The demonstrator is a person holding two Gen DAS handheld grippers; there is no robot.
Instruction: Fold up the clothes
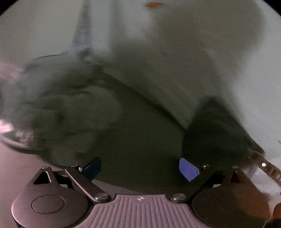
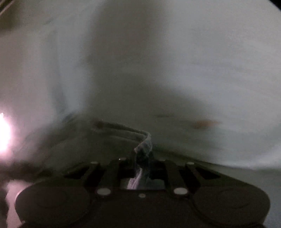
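Cloth: pale grey-green fabric, a garment [image 1: 144,98] lying crumpled on a light surface [image 1: 35,31]; it fills the ground ahead of the left gripper [image 1: 140,169] and runs off past both its blue fingertips [image 1: 188,169]; in the right wrist view the same garment [image 2: 123,129] shows a hemmed edge rising straight into the right gripper [image 2: 143,163].
Left tongs: jaws wide apart; nothing pressed between them; cloth lies just beyond the tips, bunched into a lump to their left side.
Right tongs: jaws narrowed to almost nothing, clamped on a pinch of the garment's edge; a strip of cloth passes back between them toward the camera.
Step in hand: likely the pick-up of one edge or corner, to spread or turn the garment over before a fold; heavy blur keeps the exact corner from being told.
Next move calls for: a second hold by the left tongs on a matching edge, kept taut against the right, so the cloth lifts flat rather than dragging in a heap.
Around: a small orange mark [image 1: 153,4] far ahead of the left tongs; a bright glare [image 2: 3,133] at the far left of the right tongs.
In the way: the bunched lump itself; it hides where the free edges lie.
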